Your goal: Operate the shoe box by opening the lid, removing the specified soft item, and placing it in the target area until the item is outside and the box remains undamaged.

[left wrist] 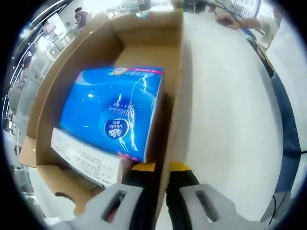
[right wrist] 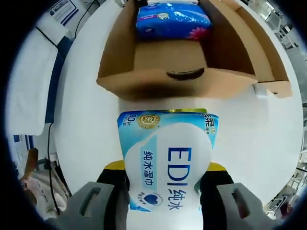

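Note:
An open cardboard shoe box (left wrist: 173, 62) lies on a white table. A blue tissue pack (left wrist: 112, 112) rests inside it. My left gripper (left wrist: 162, 168) is shut on the box's right side wall, one yellow-tipped jaw inside and one outside. In the right gripper view the same box (right wrist: 144, 79) sits ahead, with the blue pack (right wrist: 172, 19) deep inside. My right gripper (right wrist: 165, 170) is shut on a light blue and white wet wipes pack (right wrist: 165, 158), held outside the box, in front of its near end wall.
The white table (left wrist: 225, 110) stretches to the right of the box. A person's hand (left wrist: 230, 20) rests at the table's far edge. White table surface (right wrist: 81, 124) surrounds the box, and a cable (right wrist: 48, 158) hangs at the table's left edge.

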A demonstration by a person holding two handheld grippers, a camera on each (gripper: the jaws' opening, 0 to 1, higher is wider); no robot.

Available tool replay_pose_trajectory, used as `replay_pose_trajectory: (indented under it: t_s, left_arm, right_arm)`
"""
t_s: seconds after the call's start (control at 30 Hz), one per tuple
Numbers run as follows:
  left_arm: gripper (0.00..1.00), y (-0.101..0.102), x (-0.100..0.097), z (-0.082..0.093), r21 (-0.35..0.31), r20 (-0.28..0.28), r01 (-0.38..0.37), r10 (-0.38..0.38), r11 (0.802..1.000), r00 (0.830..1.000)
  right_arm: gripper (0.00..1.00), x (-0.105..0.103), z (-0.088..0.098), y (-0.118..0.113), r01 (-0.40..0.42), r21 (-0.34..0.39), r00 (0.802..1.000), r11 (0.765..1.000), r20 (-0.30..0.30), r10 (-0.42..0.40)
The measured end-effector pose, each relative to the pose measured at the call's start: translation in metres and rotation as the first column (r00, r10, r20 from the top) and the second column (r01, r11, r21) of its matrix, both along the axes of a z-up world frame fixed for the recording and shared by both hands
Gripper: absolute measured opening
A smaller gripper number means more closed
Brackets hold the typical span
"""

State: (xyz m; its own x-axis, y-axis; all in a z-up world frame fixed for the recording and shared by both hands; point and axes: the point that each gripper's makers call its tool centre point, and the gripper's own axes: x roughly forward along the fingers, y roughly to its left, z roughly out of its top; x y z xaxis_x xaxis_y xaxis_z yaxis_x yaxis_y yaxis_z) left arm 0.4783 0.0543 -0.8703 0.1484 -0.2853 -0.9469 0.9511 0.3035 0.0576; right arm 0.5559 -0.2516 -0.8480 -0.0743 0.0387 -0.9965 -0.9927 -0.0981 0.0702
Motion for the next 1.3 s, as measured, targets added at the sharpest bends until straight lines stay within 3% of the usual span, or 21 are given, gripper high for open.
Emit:
replay_pose_trajectory:
  t_s: [0.73, 1.3]
  left_arm:
    - [0.04, -0.002, -0.001, 0.002, -0.001, 0.000, 0.004, -0.004, 1.000, 1.000]
    - [0.04, 0.000, -0.001, -0.002, -0.001, 0.001, 0.002, -0.002, 1.000, 1.000]
  right_arm:
    - [0.57, 0.000, -0.008, -0.001, -0.042, -0.020, 0.998, 0.999, -0.044, 0.041]
    - [0.60, 0.005, -0.014, 0.001, -0.090, -0.013, 0.996, 0.996, -0.013, 0.090]
